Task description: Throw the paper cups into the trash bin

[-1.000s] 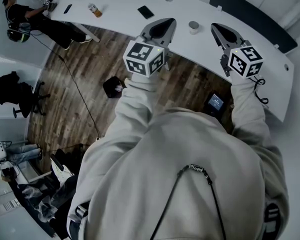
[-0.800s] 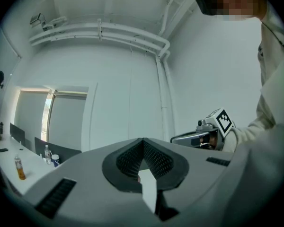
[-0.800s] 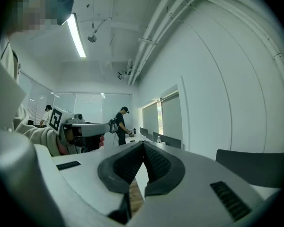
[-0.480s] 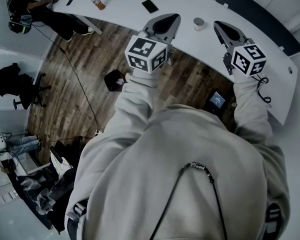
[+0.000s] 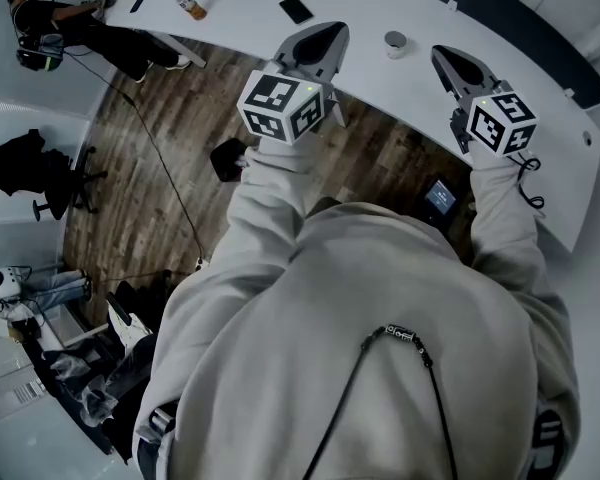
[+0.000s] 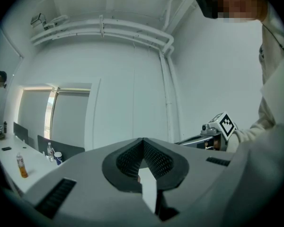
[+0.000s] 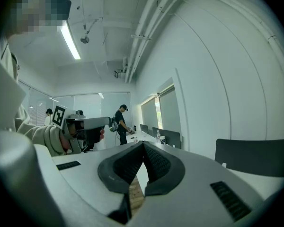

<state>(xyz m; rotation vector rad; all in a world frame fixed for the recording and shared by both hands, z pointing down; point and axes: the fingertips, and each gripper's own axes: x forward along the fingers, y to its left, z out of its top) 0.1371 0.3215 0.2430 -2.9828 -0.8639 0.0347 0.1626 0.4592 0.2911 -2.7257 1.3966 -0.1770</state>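
One paper cup (image 5: 394,43) stands upright on the long white desk (image 5: 240,18), between and just beyond my two grippers. In the head view my left gripper (image 5: 327,34) hovers over the desk's near edge, left of the cup, jaws together and empty. My right gripper (image 5: 446,58) hangs to the right of the cup, also shut with nothing in it. Each gripper view shows its ribbed pads meeting at a point: left gripper (image 6: 143,142), right gripper (image 7: 143,145). A small dark bin-like object (image 5: 227,158) sits on the wood floor below the left gripper.
A bottle (image 5: 190,6) and a dark phone (image 5: 298,9) lie farther left on the desk. A person (image 5: 40,23) works at the desk's far left end. An office chair (image 5: 30,173) and a tablet-like device (image 5: 440,198) are on the floor.
Both grippers stay shut and held over the desk edge. The left gripper has drifted slightly to the left, and the view has shifted a little.
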